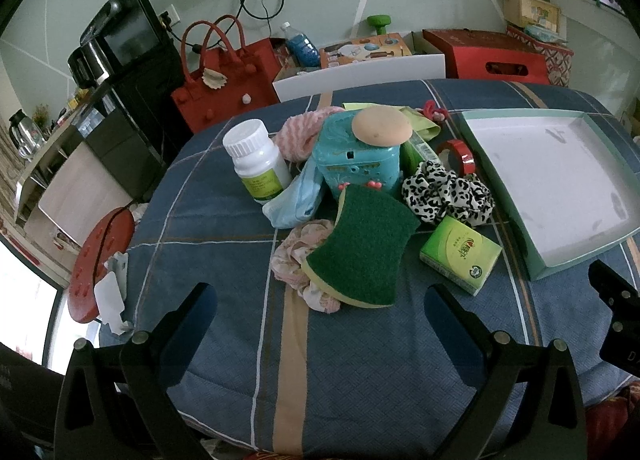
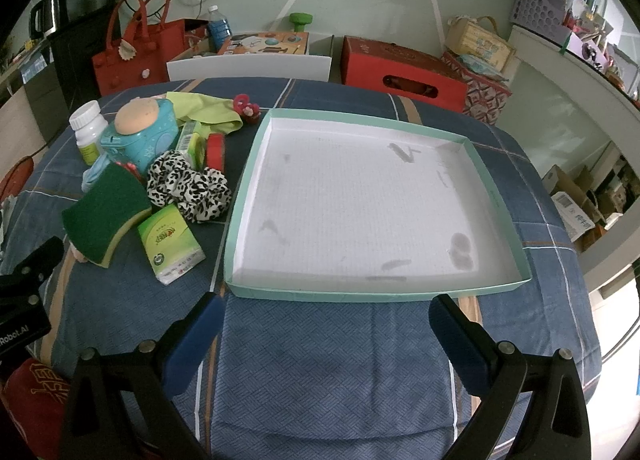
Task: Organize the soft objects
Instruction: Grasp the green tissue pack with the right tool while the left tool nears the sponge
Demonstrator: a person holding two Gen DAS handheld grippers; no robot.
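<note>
Blue plaid desk (image 1: pixel 340 360) under the left claw (image 1: pixel 320 308), spread wide, holding nothing. Soft things heaped at 12 o'clock: green sponge (image 1: pixel 360 252), leopard scrunchie (image 1: pixel 448 192), pink cloth (image 1: pixel 298 264), tissue pack (image 1: pixel 460 254), all mixed with a pill bottle (image 1: pixel 256 160).

Right view: right claw (image 2: pixel 322 318) likewise spread and bare, facing the tray (image 2: pixel 332 294) at 12 o'clock, nothing inside. Sponge (image 2: pixel 104 212) and scrunchie (image 2: pixel 188 184) piled at 10 o'clock. Judged barely begun: nothing sorted yet, every soft piece left to move.

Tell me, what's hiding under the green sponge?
A crumpled pink floral cloth peeks out beneath the green sponge, which leans against the teal toy box. Whatever else lies beneath is covered.
</note>
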